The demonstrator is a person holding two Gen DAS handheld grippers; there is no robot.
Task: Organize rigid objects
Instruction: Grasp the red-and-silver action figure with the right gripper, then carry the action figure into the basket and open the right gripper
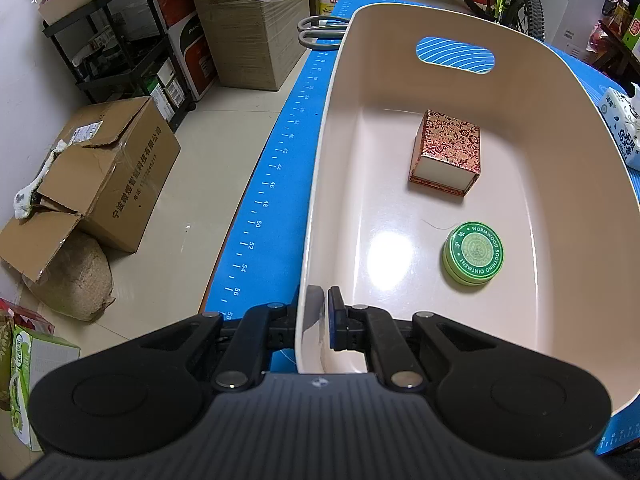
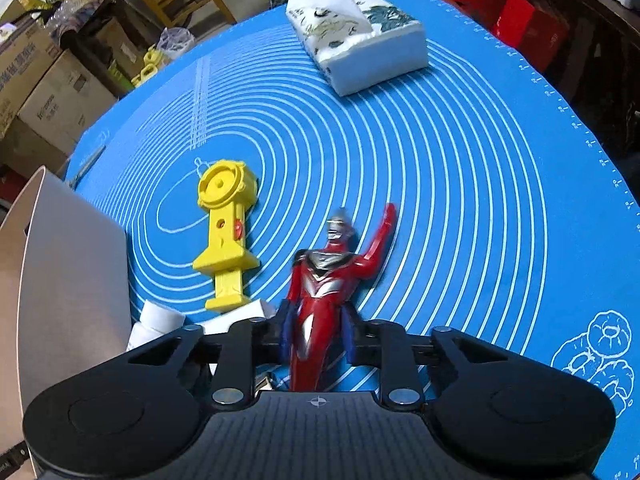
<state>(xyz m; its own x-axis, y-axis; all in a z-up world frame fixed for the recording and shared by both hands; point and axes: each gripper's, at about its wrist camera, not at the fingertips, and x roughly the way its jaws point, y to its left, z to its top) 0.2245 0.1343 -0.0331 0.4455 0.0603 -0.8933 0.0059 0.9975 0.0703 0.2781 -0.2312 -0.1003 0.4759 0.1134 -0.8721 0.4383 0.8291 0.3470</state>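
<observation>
Left gripper (image 1: 318, 320) angled downward, fingers clamped on bin (image 1: 560, 208) rim. Right gripper (image 2: 318, 332) angled downward, fingers gripping red-silver figure (image 2: 320, 292) lying face-up.

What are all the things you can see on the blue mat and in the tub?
tub: one, cream, on the blue mat
patterned box: one, red and gold, inside the tub
ointment tin: one, green, inside the tub
scissors: one, grey handles, behind the tub
yellow toy: one, on the mat
hero figure: one, red and silver, on the mat
tissue pack: one, white, far side of the mat
left claw: black, shut on the tub's rim
right claw: black, shut on the figure
</observation>
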